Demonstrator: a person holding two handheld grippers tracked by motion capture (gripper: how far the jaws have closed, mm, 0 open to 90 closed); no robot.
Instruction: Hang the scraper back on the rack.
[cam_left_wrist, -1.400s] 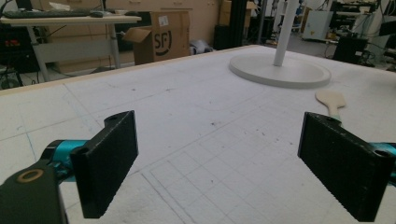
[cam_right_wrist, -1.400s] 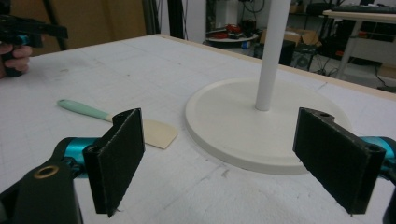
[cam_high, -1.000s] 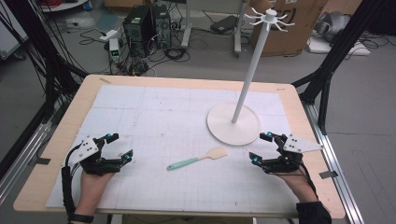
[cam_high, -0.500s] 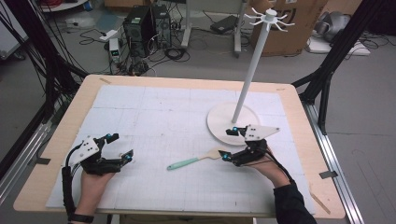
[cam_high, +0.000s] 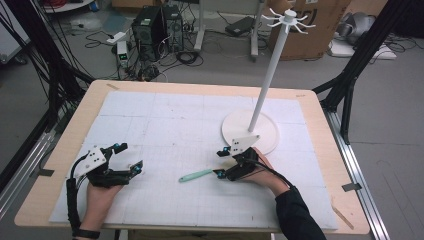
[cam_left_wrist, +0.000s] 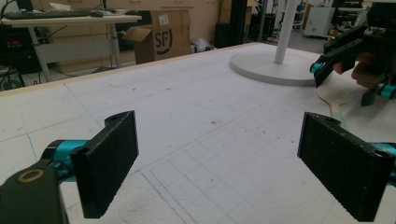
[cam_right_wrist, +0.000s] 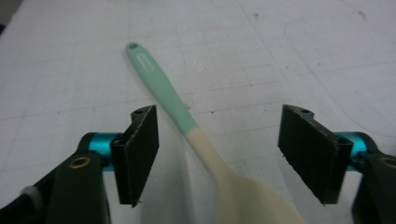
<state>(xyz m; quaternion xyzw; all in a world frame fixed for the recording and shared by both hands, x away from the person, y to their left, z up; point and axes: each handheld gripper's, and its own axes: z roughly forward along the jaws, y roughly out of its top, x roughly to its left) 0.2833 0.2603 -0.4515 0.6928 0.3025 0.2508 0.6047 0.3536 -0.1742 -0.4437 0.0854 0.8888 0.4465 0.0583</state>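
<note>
Since a second ago, right tool (cam_high: 221, 161) has crossed the surface (cam_high: 165, 125) to straddle the spatula (cam_high: 196, 175), its jaws just closing, not yet gripping, ready for pickup.

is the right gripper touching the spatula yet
Apart. In the right gripper view the spatula lies between the right gripper jaws, which have just been closing, with bare mat showing on both sides of it.
</note>
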